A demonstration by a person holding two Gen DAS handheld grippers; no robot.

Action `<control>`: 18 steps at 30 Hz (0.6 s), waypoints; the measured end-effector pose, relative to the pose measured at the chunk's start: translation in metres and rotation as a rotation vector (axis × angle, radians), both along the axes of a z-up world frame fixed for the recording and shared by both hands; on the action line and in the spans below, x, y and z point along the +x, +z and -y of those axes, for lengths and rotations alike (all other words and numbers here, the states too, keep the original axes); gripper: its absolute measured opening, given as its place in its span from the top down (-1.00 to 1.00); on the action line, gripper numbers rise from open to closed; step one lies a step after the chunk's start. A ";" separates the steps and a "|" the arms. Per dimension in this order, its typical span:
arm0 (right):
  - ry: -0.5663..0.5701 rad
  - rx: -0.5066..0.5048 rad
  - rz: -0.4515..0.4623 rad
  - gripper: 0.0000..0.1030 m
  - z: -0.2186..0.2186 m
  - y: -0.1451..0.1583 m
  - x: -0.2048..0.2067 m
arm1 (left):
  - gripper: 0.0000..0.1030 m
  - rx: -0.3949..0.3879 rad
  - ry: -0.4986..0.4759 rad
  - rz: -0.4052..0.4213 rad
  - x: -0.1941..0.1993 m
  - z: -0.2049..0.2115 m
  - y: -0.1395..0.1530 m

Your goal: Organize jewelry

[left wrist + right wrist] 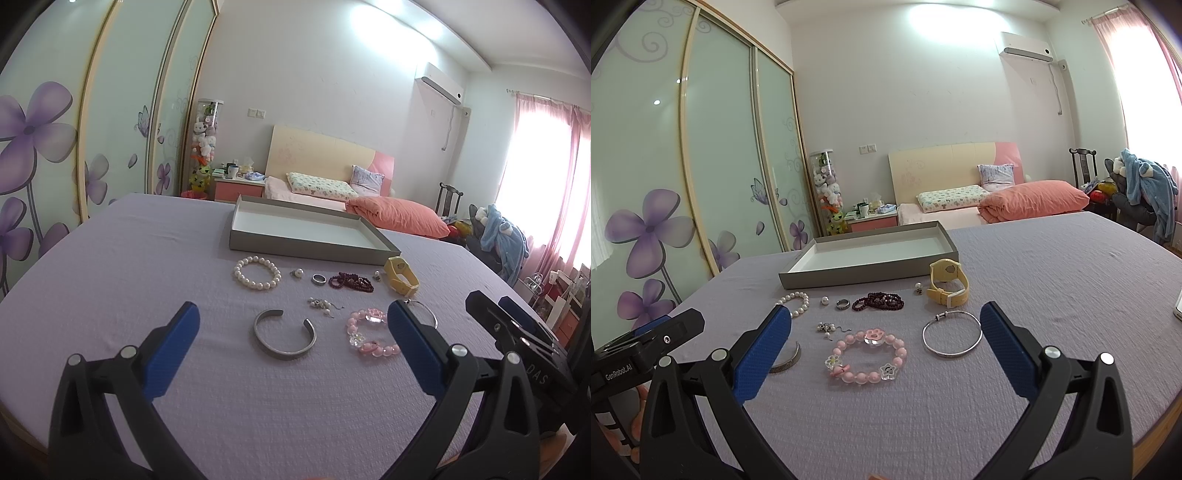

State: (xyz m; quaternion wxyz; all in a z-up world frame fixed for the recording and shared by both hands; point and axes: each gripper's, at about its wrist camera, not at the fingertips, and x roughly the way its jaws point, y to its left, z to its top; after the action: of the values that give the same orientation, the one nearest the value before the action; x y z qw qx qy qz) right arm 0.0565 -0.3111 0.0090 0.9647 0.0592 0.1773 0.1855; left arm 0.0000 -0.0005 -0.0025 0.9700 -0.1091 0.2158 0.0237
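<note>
Jewelry lies on a lilac cloth in front of an empty grey tray. A silver cuff lies between my open left gripper's fingers. A pink bead bracelet and a thin silver bangle lie between my open right gripper's fingers. Farther back are a pearl bracelet, a ring, dark red beads, a yellow watch and small earrings. Both grippers hover above the cloth, empty.
The right gripper's body shows at the left view's right edge. The left gripper's body shows at the right view's left edge. A bed with a pink pillow and a wardrobe stand behind.
</note>
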 end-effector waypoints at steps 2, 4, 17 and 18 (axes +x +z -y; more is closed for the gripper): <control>0.000 0.000 0.000 -0.97 0.000 0.000 0.000 | -0.92 0.000 0.001 0.000 0.000 0.000 0.000; -0.001 0.001 -0.001 -0.97 0.000 0.000 0.000 | -0.92 0.000 0.001 -0.001 0.000 0.000 0.000; -0.003 0.003 -0.003 -0.97 0.002 0.002 -0.005 | -0.92 0.003 0.004 -0.015 0.001 0.002 -0.004; -0.004 0.003 -0.003 -0.97 0.001 -0.001 -0.001 | -0.92 0.003 0.004 -0.015 0.000 0.002 -0.005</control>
State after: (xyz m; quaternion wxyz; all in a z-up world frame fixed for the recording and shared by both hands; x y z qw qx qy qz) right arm 0.0560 -0.3121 0.0076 0.9647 0.0612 0.1784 0.1839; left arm 0.0001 -0.0025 -0.0073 0.9685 -0.1079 0.2229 0.0269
